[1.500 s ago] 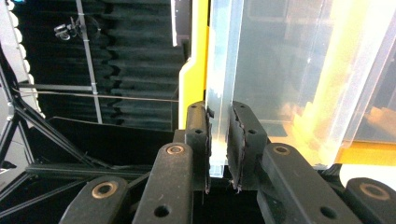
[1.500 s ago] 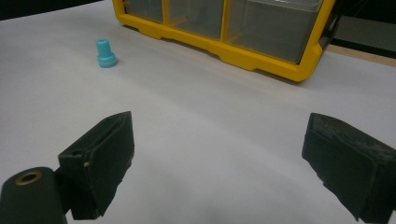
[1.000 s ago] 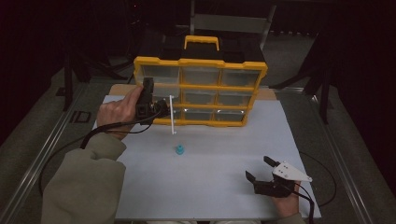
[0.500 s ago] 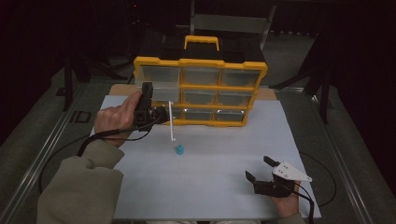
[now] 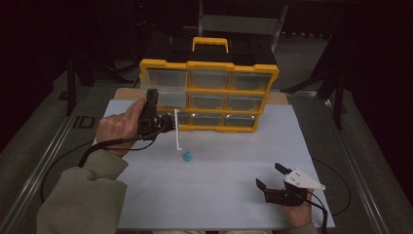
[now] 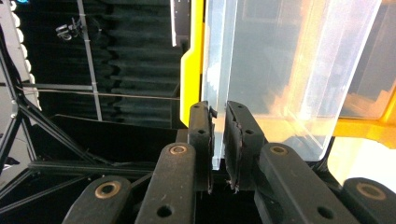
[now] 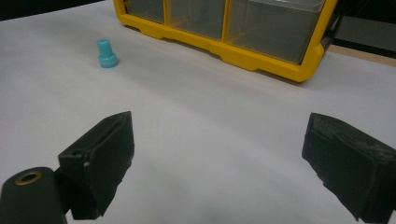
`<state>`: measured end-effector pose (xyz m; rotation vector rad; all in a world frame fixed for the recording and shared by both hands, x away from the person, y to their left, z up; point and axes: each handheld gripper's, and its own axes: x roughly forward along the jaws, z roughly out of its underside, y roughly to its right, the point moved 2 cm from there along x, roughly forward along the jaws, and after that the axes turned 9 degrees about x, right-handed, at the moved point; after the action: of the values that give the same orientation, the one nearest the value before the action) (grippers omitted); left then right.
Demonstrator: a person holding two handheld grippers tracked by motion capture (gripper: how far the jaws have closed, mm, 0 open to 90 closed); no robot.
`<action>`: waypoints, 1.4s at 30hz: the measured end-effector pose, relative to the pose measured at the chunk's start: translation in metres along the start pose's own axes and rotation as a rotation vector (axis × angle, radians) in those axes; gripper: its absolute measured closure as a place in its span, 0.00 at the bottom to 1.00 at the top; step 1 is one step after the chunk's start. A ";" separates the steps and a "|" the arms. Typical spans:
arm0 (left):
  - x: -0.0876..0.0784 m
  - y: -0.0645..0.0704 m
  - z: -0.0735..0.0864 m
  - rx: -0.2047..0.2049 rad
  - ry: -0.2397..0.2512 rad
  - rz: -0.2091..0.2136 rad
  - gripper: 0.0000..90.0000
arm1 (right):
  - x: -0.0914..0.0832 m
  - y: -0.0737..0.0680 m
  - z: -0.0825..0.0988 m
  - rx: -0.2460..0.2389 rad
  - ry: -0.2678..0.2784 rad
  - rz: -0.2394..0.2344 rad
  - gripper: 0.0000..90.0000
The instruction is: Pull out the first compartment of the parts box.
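- Right now my left tongs (image 6: 218, 140) are clamped on the front lip of a clear drawer (image 6: 271, 70), pulled partway out of the yellow organizer (image 5: 209, 92) at the far edge of the worktop (image 5: 219, 195).
- From above, that drawer (image 5: 168, 97) sits at the organizer's left end, middle row.
- Meanwhile my right tongs (image 7: 219, 163) rest near the near right corner, jaws wide apart, nothing between them.
- A small teal cap (image 5: 186, 156) stands mid-worktop, beside a white stick (image 5: 177, 130) hanging from my left tongs.

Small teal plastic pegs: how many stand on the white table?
1: the teal peg stands on the white table, before the yellow plastic drawer organiser. More may hide inside drawers.
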<state>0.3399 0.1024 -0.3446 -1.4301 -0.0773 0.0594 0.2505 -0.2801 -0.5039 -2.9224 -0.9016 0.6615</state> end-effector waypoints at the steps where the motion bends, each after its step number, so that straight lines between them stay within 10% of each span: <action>1: 0.000 0.000 0.001 -0.003 0.001 0.001 0.91 | 0.000 0.000 0.000 0.000 0.000 0.000 0.10; 21: -0.012 0.016 0.004 -0.061 0.035 0.018 0.64 | 0.000 -0.001 0.000 -0.001 -0.001 -0.003 0.10; 30: -0.021 0.027 0.004 -0.146 0.074 0.065 0.48 | 0.000 -0.001 0.000 0.000 -0.001 -0.002 0.10; 42: -0.027 0.054 0.013 -0.387 0.101 0.231 0.26 | 0.000 -0.001 0.000 -0.003 -0.001 0.001 0.10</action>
<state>0.3121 0.1206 -0.3971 -1.8219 0.1690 0.1698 0.2493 -0.2791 -0.5038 -2.9250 -0.9023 0.6620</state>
